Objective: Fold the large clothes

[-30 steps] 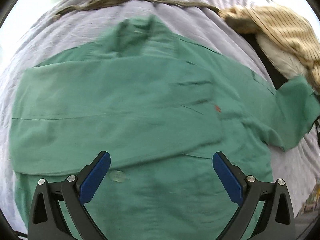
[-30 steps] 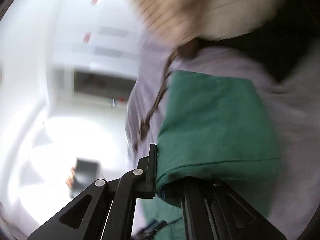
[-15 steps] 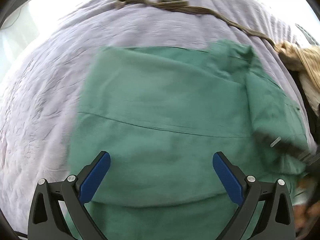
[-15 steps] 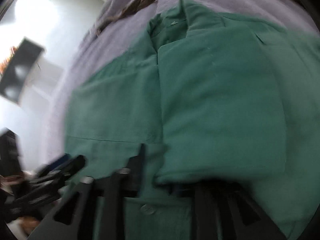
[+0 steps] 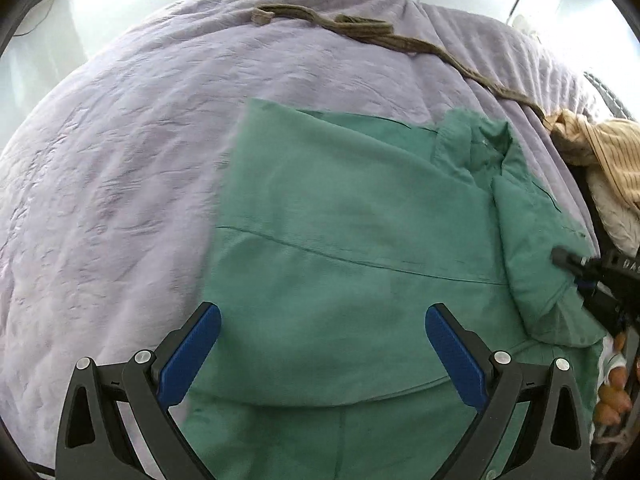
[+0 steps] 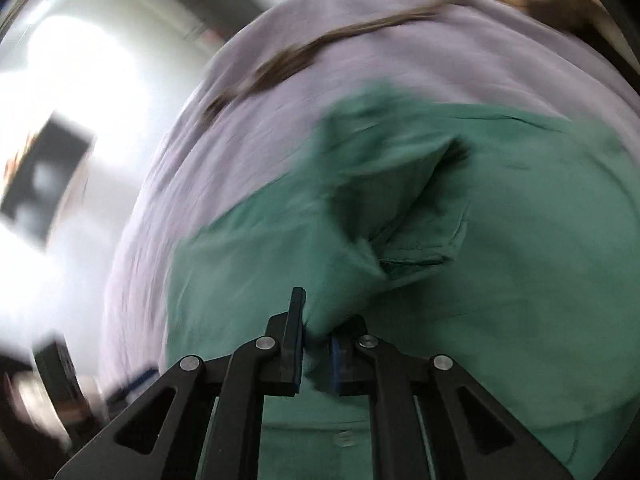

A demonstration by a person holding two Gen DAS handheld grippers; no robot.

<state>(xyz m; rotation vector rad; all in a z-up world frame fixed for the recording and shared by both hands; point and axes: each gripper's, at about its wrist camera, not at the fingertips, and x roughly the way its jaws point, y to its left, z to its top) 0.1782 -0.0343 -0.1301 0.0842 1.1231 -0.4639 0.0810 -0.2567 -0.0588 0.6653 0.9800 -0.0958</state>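
A green shirt lies on a lilac bedspread, collar at the far side and one side folded over its body. My left gripper hovers open over the shirt's lower middle, nothing between its blue pads. At that view's right edge my right gripper holds a folded flap of the shirt. The right wrist view is blurred: the right gripper has its jaws closing, with a bunch of green shirt pinched between them.
A brown fabric belt winds across the far side of the bed. A beige striped garment is heaped at the right. A person's hand shows at the lower right edge. A dark box lies on the bright floor left of the bed.
The sleeve that stuck out to the right now lies folded over the shirt's body, carried in by the right gripper. The left wrist view has swung left, so more bare bedspread shows.
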